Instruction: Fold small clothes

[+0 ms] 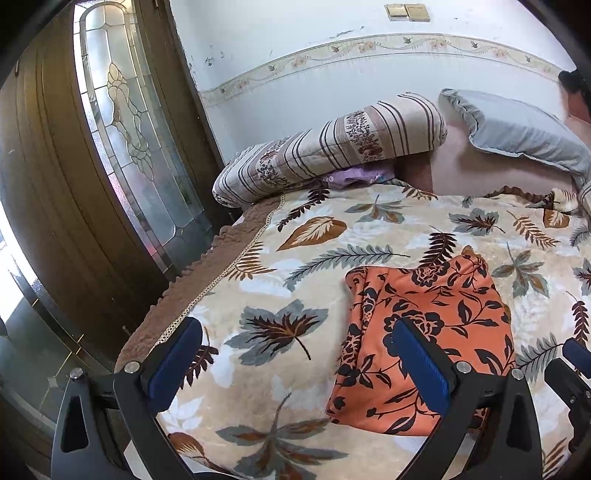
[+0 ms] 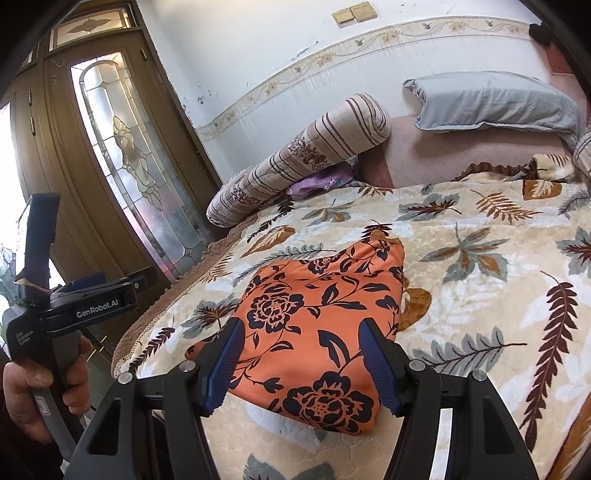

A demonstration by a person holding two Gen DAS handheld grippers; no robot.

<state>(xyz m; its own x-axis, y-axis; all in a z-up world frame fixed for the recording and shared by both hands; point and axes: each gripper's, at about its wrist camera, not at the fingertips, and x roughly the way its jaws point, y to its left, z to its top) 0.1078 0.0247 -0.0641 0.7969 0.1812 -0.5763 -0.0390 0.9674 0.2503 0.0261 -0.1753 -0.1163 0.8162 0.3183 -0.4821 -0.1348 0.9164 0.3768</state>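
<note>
the only readable writing was on the left tool (image 2: 96,278), seen side-on from the right wrist view: "genrobot.ai" in white on its black body, and smaller print on the grip below that was too small to read. a hand (image 2: 35,384) was wrapped round that grip. from its own camera the left tool (image 1: 295,363) stood released, its 2 blue pads wide apart with nothing between them, above the bed.

the right tool (image 2: 301,363) was also released, its pads apart and clear of the cloth, poised over the near part of the orange garment (image 2: 317,325). that garment, printed with dark flowers and vines, lay folded flat on the leaf-patterned blanket (image 2: 480,295) near the bed's front edge.

at the head of the bed lay a striped rolled quilt (image 1: 332,147), a grey pillow (image 1: 517,129) and a bit of purple cloth (image 1: 360,174) tucked under the roll. behind ran a white wall with a floral border (image 1: 369,48) and 2 brass switch plates (image 1: 406,12); to the left stood a brown door with leaded glass (image 1: 129,122).
</note>
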